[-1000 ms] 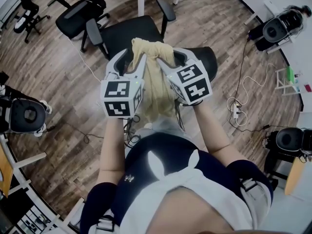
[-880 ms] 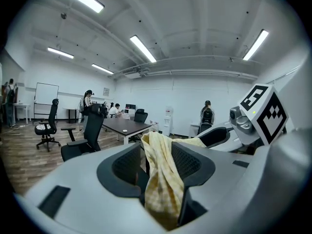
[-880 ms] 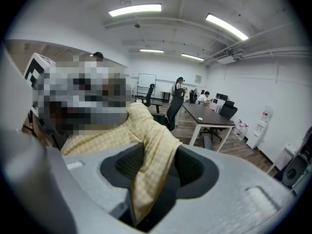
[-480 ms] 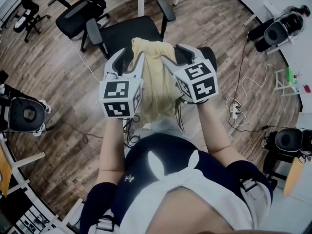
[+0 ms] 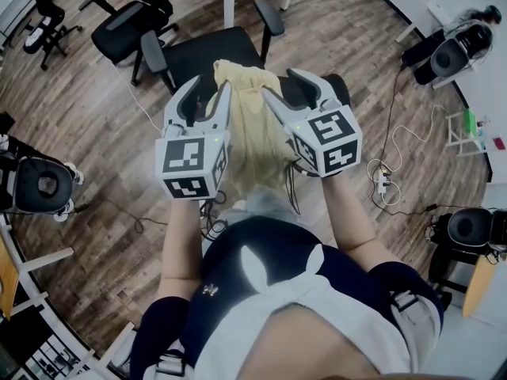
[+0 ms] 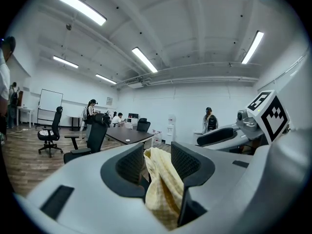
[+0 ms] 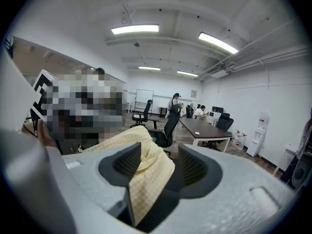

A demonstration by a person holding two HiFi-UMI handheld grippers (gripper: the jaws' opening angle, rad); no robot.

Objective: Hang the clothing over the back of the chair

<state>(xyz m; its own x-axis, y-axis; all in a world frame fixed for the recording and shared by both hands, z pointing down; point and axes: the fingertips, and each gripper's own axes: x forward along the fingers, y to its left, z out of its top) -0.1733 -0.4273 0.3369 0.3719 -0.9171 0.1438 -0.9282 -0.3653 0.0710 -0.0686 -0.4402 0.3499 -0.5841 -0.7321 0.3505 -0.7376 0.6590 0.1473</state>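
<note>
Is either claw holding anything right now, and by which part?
Nothing is gripped. The yellow garment drapes the chair back; its top fold sits loose between the open jaws of the left claw and the right claw, whose jaws are closing.

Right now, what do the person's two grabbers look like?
The left gripper and right gripper are pale grey, with curved jaws and dark ribbed pads. Each bears a white cube with black square markers. The right's jaws are closing, yellow cloth between them.

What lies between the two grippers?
In the head view, the yellow clothing over the black chair lies between left gripper and right gripper; the right's jaws are closing, cloth between them.
</note>
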